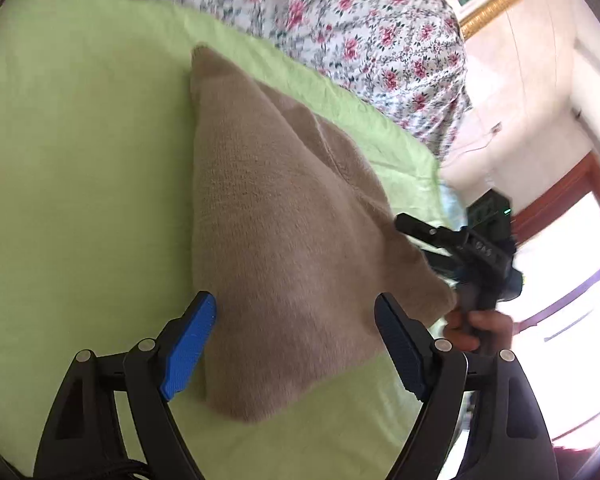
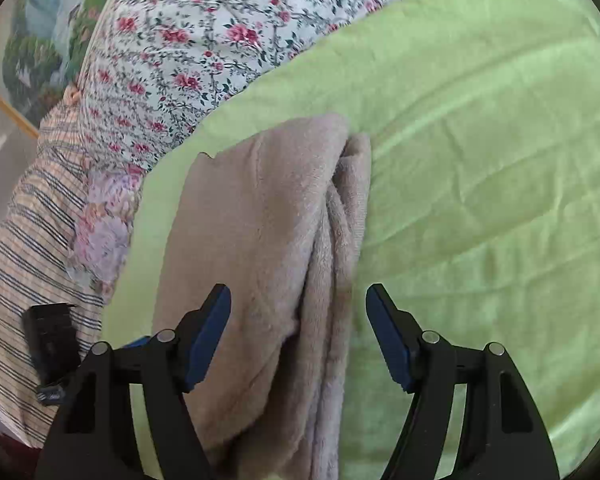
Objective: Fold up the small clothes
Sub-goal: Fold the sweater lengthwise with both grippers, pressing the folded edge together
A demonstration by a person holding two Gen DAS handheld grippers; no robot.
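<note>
A light green cloth sheet (image 2: 480, 140) fills the centre; a white floral-print quilt (image 2: 204, 40) lies upper left, a striped fabric (image 2: 24, 240) lower left.

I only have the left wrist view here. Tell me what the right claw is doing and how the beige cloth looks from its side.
Observer: The right claw is open, with the beige cloth lying below its gap, pads off it.
Operator: Report the fold on that side.
Observer: The right wrist view shows layered edges bunched in a lengthwise crease near the cloth's right edge.
Operator: Say what lies past the cloth there.
Observer: A striped fabric lies to the left, beyond the green sheet, below the floral cover.
</note>
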